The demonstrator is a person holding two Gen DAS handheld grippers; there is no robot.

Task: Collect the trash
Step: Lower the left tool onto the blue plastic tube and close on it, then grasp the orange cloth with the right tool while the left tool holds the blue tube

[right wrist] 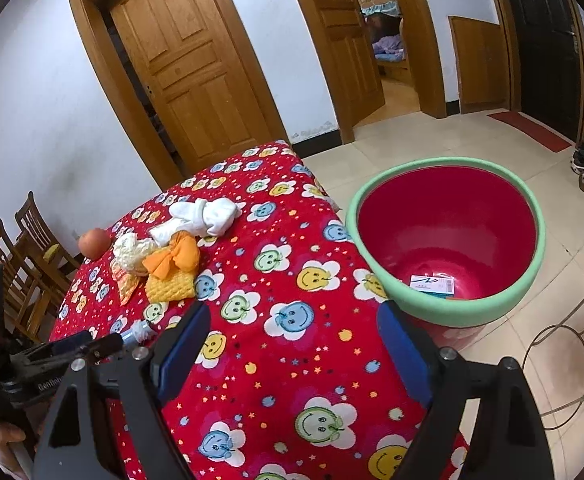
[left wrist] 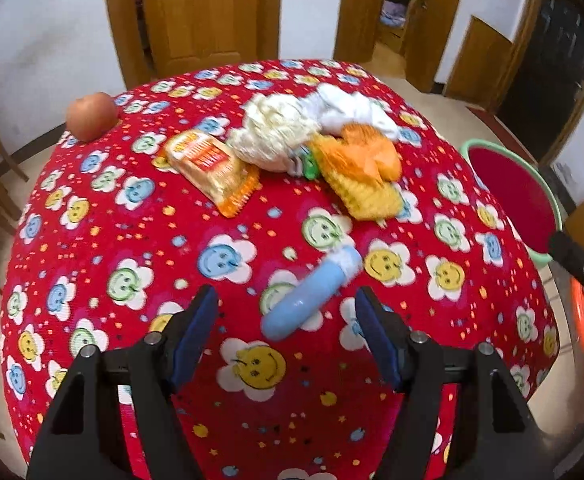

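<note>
Trash is spread over the tabletop [left wrist: 104,240], which is covered by a red cloth printed with smiling flowers. Nearest the left tongs [left wrist: 288,324] lies a small pale-blue plastic bottle [left wrist: 312,294] on its side, its white-wrapped neck pointed away toward the far right. It is judged to be light, rigid and smooth, so it is likely to roll or slip if pinched near its rounded base; the straight middle of its body is judged the best place to be taken, with the jaws set across its width. Beyond it, an orange snack wrapper [left wrist: 212,168] lies flat, and a heap of crumpled white paper [left wrist: 280,132], an orange bow-shaped scrap [left wrist: 368,152] and a yellow waffle-textured cloth [left wrist: 366,194] is piled together, the pieces touching. These are judged soft and light and can be gathered by a bunched edge. An apple [left wrist: 92,116] sits well apart at the far left edge.

The left tongs are held wide, nothing between the blue pads, tilted down toward the cloth with the bottle's base lying between the two tips in the view; whether the bottle is touched cannot be told. The right tongs [right wrist: 292,340] are also spread wide and hold nothing, poised above the near corner of the tabletop, just beside the red bin with the green rim [right wrist: 532,264]. A small white-and-blue carton [right wrist: 432,283] lies at the bottom of the bin.
</note>
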